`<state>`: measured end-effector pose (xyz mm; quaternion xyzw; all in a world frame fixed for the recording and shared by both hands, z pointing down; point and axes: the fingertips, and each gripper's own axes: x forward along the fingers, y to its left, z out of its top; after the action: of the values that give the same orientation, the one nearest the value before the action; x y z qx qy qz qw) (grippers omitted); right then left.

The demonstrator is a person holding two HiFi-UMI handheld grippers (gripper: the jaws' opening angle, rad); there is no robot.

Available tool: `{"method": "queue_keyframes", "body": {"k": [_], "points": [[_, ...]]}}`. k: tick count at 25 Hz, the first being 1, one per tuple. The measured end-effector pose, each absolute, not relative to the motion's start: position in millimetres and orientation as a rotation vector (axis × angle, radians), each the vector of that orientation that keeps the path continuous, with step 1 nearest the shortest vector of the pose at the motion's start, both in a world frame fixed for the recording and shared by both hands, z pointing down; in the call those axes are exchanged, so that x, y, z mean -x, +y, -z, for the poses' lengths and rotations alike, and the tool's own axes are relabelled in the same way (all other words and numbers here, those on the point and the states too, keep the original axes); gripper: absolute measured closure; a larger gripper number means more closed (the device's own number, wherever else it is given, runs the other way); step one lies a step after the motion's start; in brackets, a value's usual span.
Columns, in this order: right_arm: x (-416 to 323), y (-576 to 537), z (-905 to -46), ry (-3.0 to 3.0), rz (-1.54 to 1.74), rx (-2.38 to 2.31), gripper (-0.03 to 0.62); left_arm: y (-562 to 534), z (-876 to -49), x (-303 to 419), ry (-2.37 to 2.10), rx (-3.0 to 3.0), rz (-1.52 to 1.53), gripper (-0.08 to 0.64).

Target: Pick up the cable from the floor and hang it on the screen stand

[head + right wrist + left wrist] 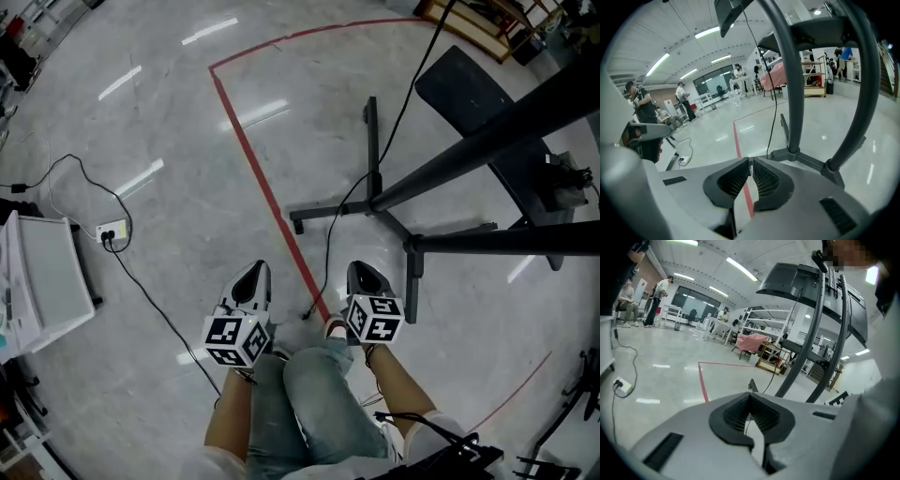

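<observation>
Left gripper: held low above my left knee, nose toward 12 o'clock.
Left jaws: in the left gripper view the ribbed pads meet at the tips, with nothing between them.
Right gripper: level with the left one, above my right knee, also pointing to 12 o'clock.
Right jaws: in the right gripper view they are drawn together to a hairline slit and hold nothing.
Cable: thin and black, on the floor. Its loose end lies beside the red tape line at 12 o'clock, between my two grippers and touching neither. From there it runs toward 1 o'clock to the stand's base, then climbs away at 2 o'clock.
Screen stand: black, at 1 to 2 o'clock, its feet spread on the floor near my right gripper.
Power strip: white, at 10 o'clock, well apart from me.
</observation>
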<state>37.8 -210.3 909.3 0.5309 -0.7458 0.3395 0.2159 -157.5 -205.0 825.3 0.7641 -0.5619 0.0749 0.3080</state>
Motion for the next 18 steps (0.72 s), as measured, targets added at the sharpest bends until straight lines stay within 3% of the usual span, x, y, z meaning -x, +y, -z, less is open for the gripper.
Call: {"method": "queue_keyframes", "body": {"k": [5,8,10,18], "points": [[-46,-252,-1033,-2.125,-0.928,-1.534,0.568,-270,-899,141,-1.441,-2.205,-0.219,0.557],[-42,-271,-1095,-2.154,-0.951,-1.565,0.515,-285,-936,126,-1.395,-2.278,-0.203,0.557],[-39,-281,-1131,-2.159,-0.96,-1.58,0.512,-289,-959,120,-1.369,-2.306,-0.21,0.557],[-25,-285,-1187,-2.135,-0.972,-1.529,0.512,-284,-981,132,-1.399,-2.319,-0.256,0.557]]}}
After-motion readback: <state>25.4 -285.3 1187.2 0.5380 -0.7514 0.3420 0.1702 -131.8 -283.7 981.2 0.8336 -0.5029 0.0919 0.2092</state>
